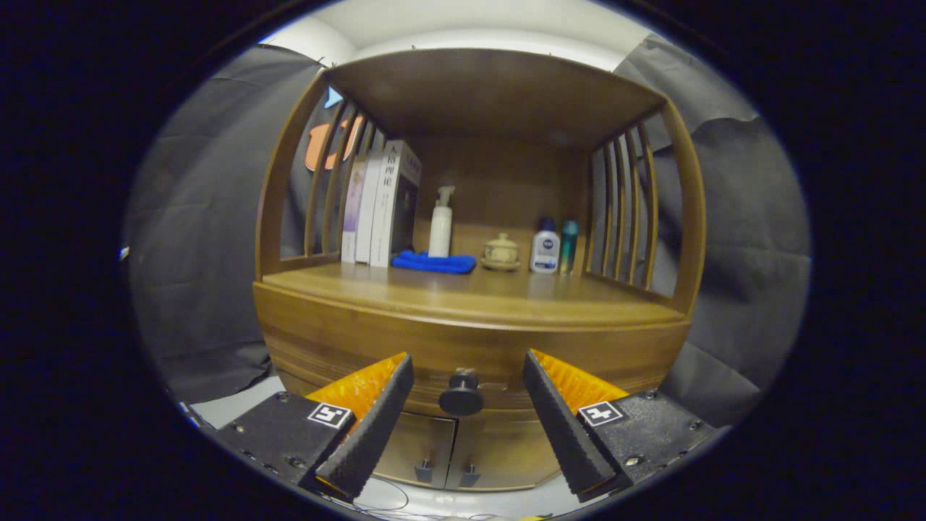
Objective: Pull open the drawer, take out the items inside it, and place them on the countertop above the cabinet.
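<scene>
Cabinet [470, 318] of brown wood carries a closed drawer [463, 354] under its countertop [463, 293], where white-spined books [380, 206] bear writing too small to read, while the gripper [466, 369] stands spread, fingers flanking the drawer's dark round knob [461, 394] without touching.

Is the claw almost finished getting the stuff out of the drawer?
No, it's only starting. Nothing looks done: the drawer is shut. Right now the claw is open, its fingers either side of the round knob, not squeezing it. Left: pull the drawer, lift things out, set them on the countertop.
</scene>
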A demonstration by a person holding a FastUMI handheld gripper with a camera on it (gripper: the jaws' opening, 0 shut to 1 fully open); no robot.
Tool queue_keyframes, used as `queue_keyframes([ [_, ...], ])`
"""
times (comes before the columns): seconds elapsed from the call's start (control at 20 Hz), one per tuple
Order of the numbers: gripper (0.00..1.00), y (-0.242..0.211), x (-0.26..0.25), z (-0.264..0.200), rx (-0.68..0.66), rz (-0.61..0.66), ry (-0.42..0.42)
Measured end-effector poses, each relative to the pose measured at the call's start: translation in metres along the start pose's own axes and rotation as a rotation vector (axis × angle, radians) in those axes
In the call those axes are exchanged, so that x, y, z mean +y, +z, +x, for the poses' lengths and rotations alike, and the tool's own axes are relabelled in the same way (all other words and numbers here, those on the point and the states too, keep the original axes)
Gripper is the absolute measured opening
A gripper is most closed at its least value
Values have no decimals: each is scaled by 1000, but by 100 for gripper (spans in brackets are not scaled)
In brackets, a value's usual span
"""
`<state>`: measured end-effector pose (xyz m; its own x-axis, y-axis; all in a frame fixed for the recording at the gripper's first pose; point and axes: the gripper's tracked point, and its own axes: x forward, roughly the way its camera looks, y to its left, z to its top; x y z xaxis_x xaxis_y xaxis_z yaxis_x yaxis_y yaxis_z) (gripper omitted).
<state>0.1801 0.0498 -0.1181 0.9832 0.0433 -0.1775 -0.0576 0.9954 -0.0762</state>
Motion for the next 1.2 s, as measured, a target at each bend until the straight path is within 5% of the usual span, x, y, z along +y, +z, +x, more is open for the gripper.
queue_keyframes([
  [0.15, 99, -20, 1, 27, 40, 9, -7],
  [0.7, 46, -32, -1, 39, 71, 72, -35],
  [1.2, 36, -34, -2, 37, 104, 43, -27],
])
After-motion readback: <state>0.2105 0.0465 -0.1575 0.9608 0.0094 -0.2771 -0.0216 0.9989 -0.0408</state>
